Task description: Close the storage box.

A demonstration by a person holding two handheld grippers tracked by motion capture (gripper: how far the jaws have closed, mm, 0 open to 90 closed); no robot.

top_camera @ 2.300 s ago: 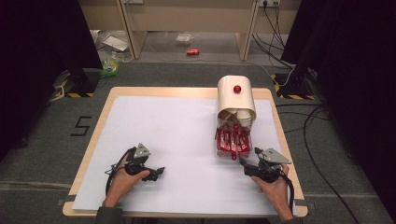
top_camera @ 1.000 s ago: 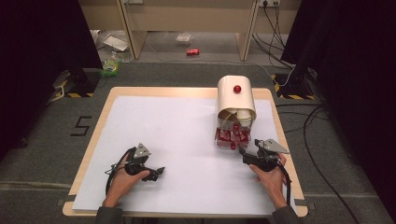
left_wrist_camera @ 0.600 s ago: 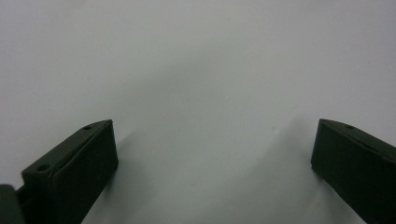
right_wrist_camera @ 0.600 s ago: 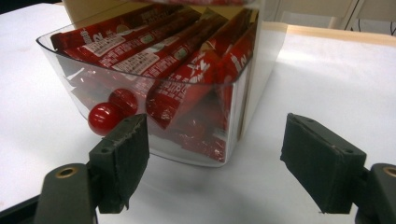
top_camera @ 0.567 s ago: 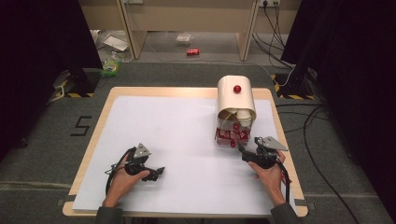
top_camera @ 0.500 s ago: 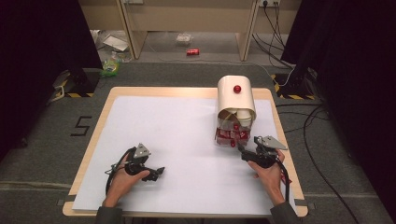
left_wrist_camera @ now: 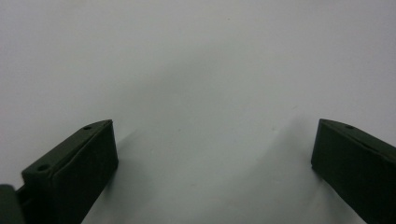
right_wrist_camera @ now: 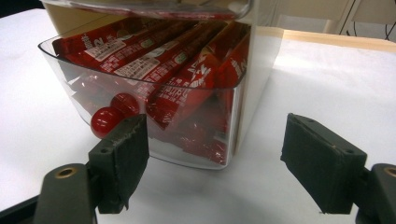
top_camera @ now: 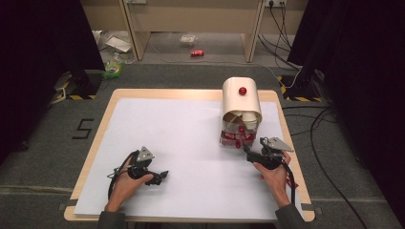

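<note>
Your right gripper (right_wrist_camera: 212, 163) sits jaws spread just short of the clear drawer (right_wrist_camera: 154, 126) of red sachets (right_wrist_camera: 187, 70). That drawer has slid back under the cream dispenser (top_camera: 241, 98) (nearly closed). Your left gripper (top_camera: 160, 176) rests spread on the table (top_camera: 191, 143).

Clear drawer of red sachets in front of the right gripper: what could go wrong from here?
The right gripper is open just before the clear drawer, whose red knob sits beside one jaw, off centre; a closing grip might miss or slip off it. Pushing could skid the light dispenser on the table.
</note>
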